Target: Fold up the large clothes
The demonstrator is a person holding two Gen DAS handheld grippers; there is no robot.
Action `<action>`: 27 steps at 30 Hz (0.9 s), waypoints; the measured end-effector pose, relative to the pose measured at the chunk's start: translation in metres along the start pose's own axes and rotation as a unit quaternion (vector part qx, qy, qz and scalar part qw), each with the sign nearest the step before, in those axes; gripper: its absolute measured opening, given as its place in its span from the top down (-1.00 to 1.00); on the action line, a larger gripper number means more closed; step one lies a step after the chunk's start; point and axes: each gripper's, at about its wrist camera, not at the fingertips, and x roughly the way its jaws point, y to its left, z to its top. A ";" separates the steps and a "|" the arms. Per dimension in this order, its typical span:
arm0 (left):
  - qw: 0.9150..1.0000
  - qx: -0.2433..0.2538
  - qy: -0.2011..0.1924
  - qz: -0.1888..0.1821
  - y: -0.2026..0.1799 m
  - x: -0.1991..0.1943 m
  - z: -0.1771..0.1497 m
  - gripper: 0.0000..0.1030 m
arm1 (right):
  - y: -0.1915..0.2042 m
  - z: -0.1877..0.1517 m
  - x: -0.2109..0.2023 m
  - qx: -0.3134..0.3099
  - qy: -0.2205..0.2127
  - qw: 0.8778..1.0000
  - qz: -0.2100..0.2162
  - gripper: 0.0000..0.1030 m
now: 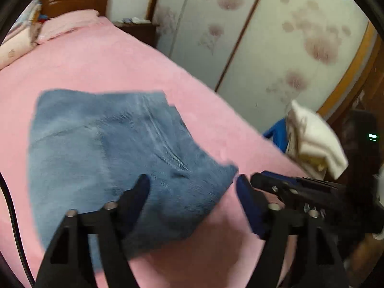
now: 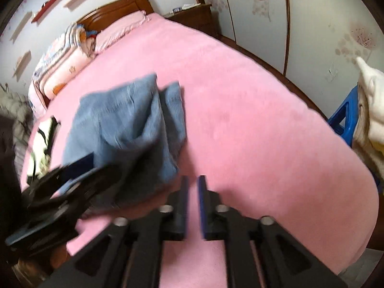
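Folded blue jeans [image 1: 108, 148] lie on the pink bed [image 1: 120, 67]. My left gripper [image 1: 192, 184] hangs open and wide over the near right corner of the jeans, one finger above the denim and the other above the sheet, with nothing pressed between them. In the right wrist view the jeans [image 2: 124, 124] sit left of centre, bunched into a thick fold. My right gripper [image 2: 193, 180] is over bare pink sheet [image 2: 252, 132] just right of them, its jaws a narrow gap apart with nothing between. The left gripper [image 2: 96, 168] shows blurred at lower left, over the jeans' near edge.
Pink pillows [image 2: 120, 33] and a folded patterned quilt [image 2: 62, 72] lie by the wooden headboard [image 2: 115, 9]. A nightstand [image 2: 194, 14] and floral wardrobe doors [image 1: 276, 48] run along the far side. Cream clothes [image 1: 312, 139] are piled on a blue stool [image 2: 343, 117] beside the bed.
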 end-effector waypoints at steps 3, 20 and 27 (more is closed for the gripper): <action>0.999 -0.011 -0.026 0.038 0.019 -0.040 0.007 -0.68 | 0.009 0.016 -0.016 0.005 -0.026 0.999 0.030 -0.10; 0.969 -0.150 0.024 0.196 0.151 -0.011 -0.016 -0.70 | 0.066 0.016 0.062 -0.092 0.112 0.989 0.036 0.60; 0.977 -0.105 0.027 0.183 0.134 0.020 -0.033 -0.53 | 0.023 -0.017 0.077 -0.041 0.078 0.995 0.052 0.65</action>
